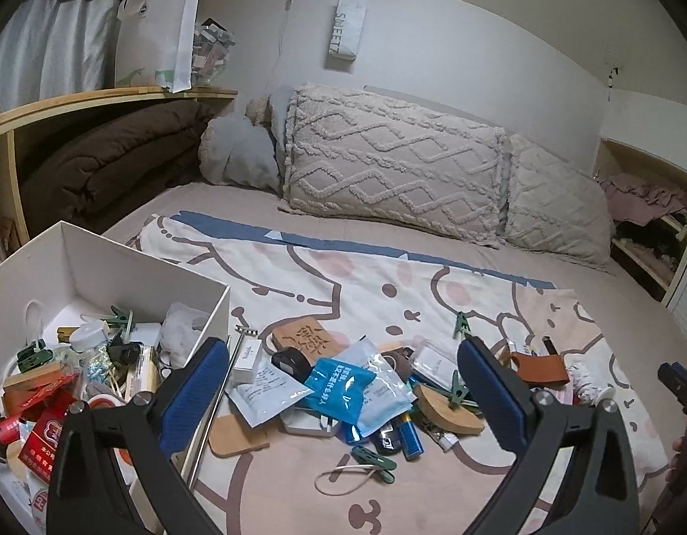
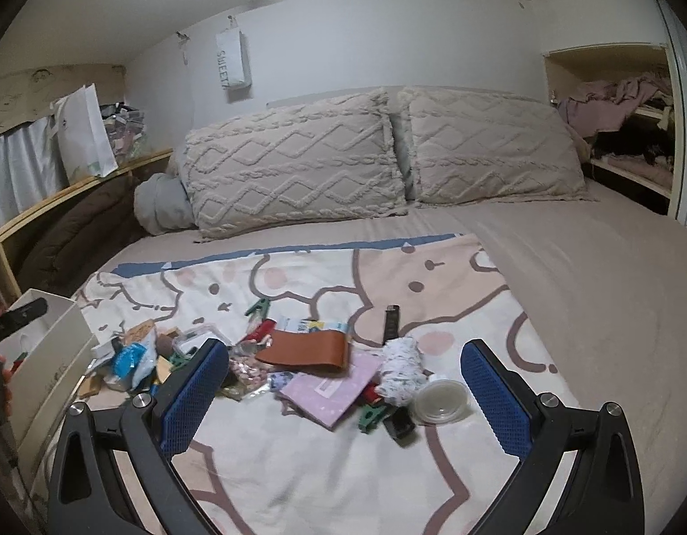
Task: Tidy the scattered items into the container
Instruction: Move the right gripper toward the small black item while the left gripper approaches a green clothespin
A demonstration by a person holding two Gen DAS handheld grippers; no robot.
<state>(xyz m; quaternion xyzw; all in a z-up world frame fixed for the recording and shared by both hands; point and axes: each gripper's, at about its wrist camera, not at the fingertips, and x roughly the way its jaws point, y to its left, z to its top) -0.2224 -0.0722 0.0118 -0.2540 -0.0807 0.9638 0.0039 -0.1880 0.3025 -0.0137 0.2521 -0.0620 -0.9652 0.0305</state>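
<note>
A white box stands at the left on the bed, part filled with clips, red packets and small items. My left gripper is open and empty, just right of the box, above a pile holding a blue sachet, batteries and green clips. My right gripper is open and empty above a brown leather piece, a lilac notebook, a white patterned roll and a clear lid. The box's side also shows in the right wrist view.
The items lie on a cartoon-print blanket spread on a beige bed. Two knitted pillows lean on the back wall. A wooden shelf with a white bag runs along the left; an open cupboard with clothes is at the right.
</note>
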